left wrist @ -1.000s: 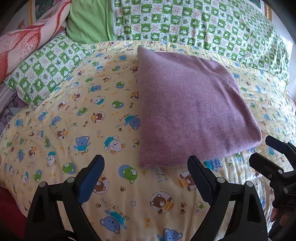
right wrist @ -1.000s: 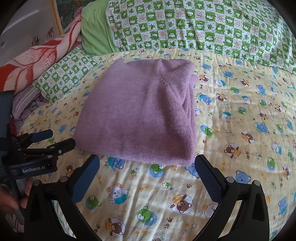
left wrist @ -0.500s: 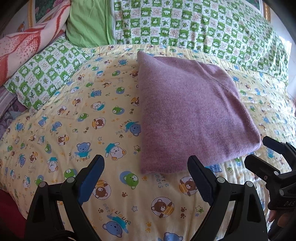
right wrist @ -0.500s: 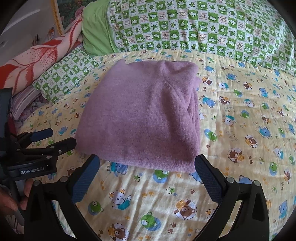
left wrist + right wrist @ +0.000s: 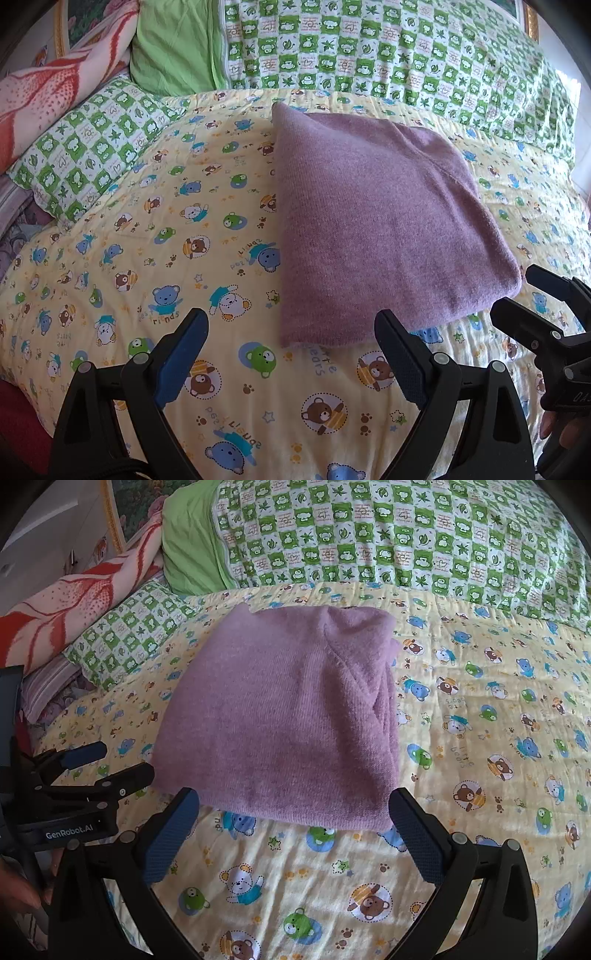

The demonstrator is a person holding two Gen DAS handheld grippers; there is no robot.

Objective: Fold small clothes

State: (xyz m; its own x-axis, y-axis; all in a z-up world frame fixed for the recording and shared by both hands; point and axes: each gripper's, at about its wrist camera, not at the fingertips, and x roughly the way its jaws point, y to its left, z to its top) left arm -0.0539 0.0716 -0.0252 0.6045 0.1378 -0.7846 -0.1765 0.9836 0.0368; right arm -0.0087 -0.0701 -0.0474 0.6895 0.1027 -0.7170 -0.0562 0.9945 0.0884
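A purple knitted garment (image 5: 373, 225) lies folded into a flat rectangle on the yellow bear-print bedsheet (image 5: 147, 240). In the right wrist view the same garment (image 5: 284, 716) fills the middle, its layered edges along the right side. My left gripper (image 5: 291, 332) is open just short of the garment's near left corner, empty. My right gripper (image 5: 295, 812) is open at the garment's near edge, also empty. Each gripper shows in the other's view: the right one (image 5: 517, 295) near the garment's near right corner, the left one (image 5: 110, 760) by its near left corner.
Green checked pillows (image 5: 388, 48) line the head of the bed, with a smaller one (image 5: 92, 144) and a red-and-white blanket (image 5: 48, 88) at the left. A hand (image 5: 18, 882) holds the left gripper. Bare sheet (image 5: 498, 720) spreads right of the garment.
Both grippers have drawn slightly back and lower, so the garment sits a little farther up in each view. The garment itself has not moved; both grippers stay open.
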